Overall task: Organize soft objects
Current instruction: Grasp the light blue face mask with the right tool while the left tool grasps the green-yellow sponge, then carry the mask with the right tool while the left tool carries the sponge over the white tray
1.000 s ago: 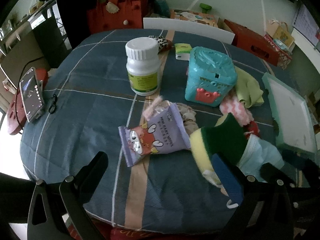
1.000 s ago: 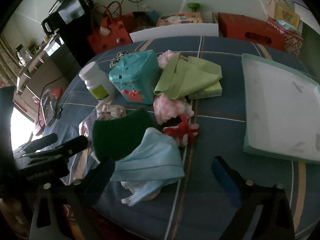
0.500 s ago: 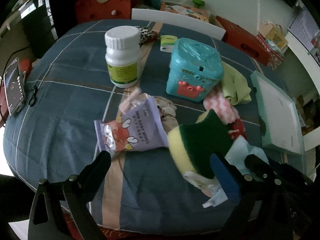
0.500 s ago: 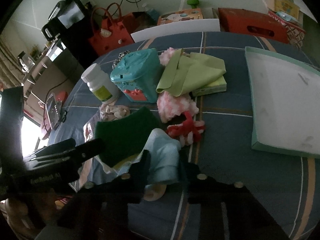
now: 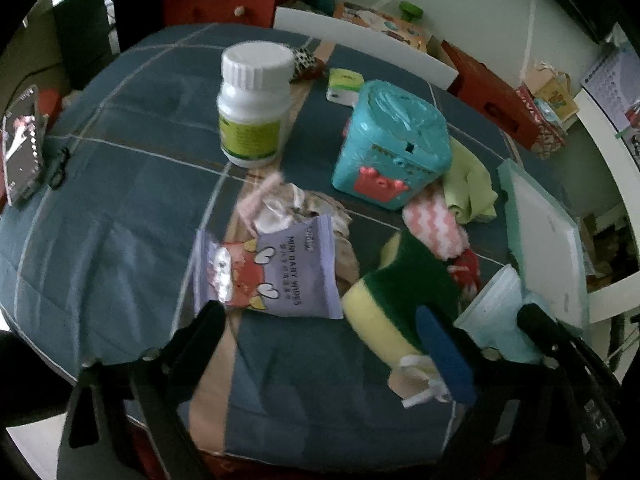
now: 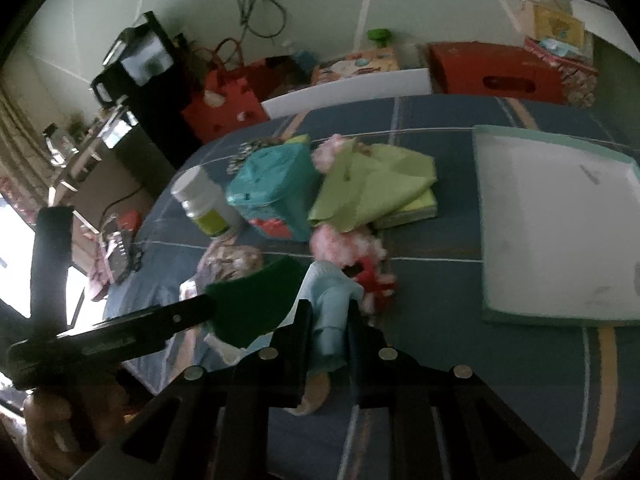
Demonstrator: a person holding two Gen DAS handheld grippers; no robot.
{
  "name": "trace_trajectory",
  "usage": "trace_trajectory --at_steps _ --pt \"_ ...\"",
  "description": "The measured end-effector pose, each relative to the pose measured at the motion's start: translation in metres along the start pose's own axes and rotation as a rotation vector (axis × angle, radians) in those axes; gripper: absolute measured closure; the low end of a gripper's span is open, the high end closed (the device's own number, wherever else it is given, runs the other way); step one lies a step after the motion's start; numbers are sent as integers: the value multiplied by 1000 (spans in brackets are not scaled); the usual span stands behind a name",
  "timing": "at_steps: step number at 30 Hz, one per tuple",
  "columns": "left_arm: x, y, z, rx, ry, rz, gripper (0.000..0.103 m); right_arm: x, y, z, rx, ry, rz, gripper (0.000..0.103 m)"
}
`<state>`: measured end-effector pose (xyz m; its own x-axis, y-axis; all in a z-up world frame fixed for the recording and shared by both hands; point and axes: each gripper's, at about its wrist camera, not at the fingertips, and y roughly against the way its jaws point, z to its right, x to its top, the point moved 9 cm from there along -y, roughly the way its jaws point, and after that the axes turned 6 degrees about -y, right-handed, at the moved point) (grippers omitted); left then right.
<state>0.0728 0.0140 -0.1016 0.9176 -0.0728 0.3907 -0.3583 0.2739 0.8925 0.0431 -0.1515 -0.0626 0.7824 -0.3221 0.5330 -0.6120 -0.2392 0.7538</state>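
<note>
A light blue face mask [image 6: 332, 312] is pinched between the jaws of my right gripper [image 6: 326, 308], which are still closing on it; the mask [image 5: 496, 312] also shows at the right of the left wrist view. Beside it lies a yellow sponge with a green scrub top [image 5: 400, 292]. My left gripper [image 5: 320, 344] hovers low over the blue cloth, jaws wide but closing. Its blue-padded finger [image 5: 440, 352] is at the sponge's near edge and its other finger sits below a purple wipes packet [image 5: 276, 276]. The pads press on nothing.
A teal-rimmed white tray [image 6: 552, 316] lies to the right. Behind the pile are a green cloth [image 6: 376, 188], a pink fluffy piece [image 6: 340, 240], a red-and-white item [image 6: 372, 280], a teal box [image 5: 392, 140] and a white bottle [image 5: 252, 108]. A phone [image 5: 20, 152] lies far left.
My right gripper's jaws went from wide apart to pinching the blue mask, bunching it up. The left gripper tipped downward toward the sponge and its jaws narrowed a little.
</note>
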Motion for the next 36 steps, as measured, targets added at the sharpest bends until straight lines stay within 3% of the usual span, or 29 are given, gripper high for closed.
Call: trace_trajectory --at_steps 14,17,20,25,27,36 --pt "-30 -34 35 -228 118 -192 18 -2 -2 24 -17 -66 -16 86" --pt "-31 -37 44 -267 116 -192 19 -2 -2 28 -22 -76 -18 86" --pt "-30 -43 51 -289 129 -191 41 -2 -4 31 -26 -81 -23 86" --pt "-24 -40 50 -298 137 -166 47 -3 -5 31 -33 -78 -27 86" --pt "-22 -37 46 -290 132 -150 55 -3 -5 31 -34 -79 -23 86" --pt "-16 -32 40 -290 129 -107 61 4 4 32 -37 -83 21 87"
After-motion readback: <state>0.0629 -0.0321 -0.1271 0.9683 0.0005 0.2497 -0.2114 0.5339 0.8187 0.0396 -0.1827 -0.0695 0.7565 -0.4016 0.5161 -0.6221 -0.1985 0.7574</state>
